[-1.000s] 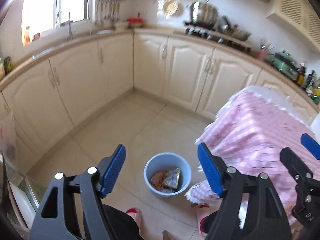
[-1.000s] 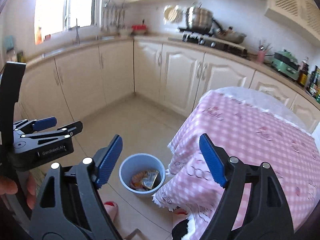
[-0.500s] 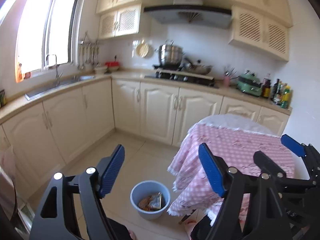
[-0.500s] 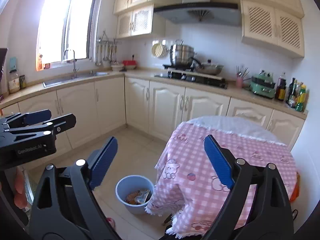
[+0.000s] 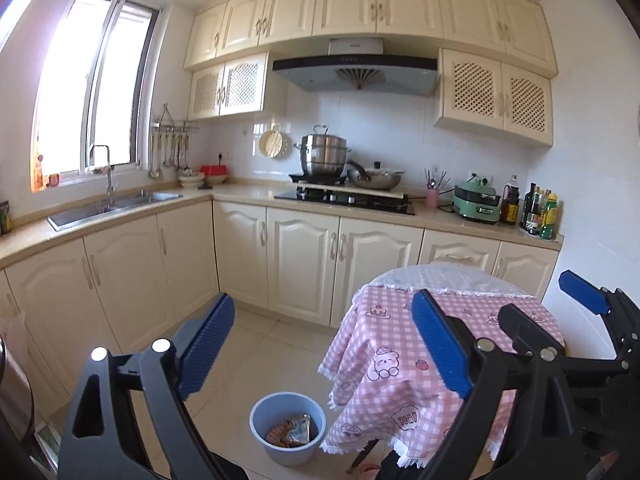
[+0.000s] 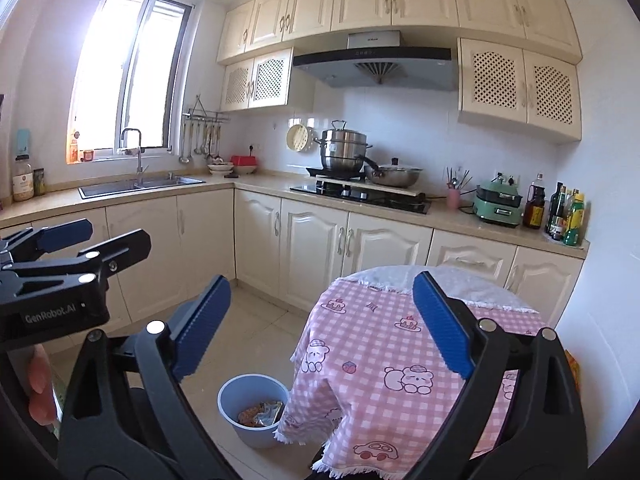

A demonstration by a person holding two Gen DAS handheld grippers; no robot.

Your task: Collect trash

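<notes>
your left gripper is opening wider at this moment, its blue pads far apart with nothing between them. your right gripper is the same: jaws opening, pads wide, only floor and tablecloth showing through the gap. neither one touches anything.

beyond the jaws, down on the tile floor, the blue bin stands just beside the hanging edge of the pink checked tablecloth. inside it lie crumpled snack wrappers, orange and silver, low in the bottom. i see no loose trash on the table top or on the visible floor, so the collecting looks close to done.

if you still need to handle the wrappers, expect them to be very light, thin, crinkly and slick. pinch a bunched fold rather than a flat face, or the foil will likely slide out of the pads. the bin looks like light, fairly stiff plastic. take it at the rim on the side away from the cloth, one pad inside and one outside, and keep it upright so the wrappers do not spill.
</notes>
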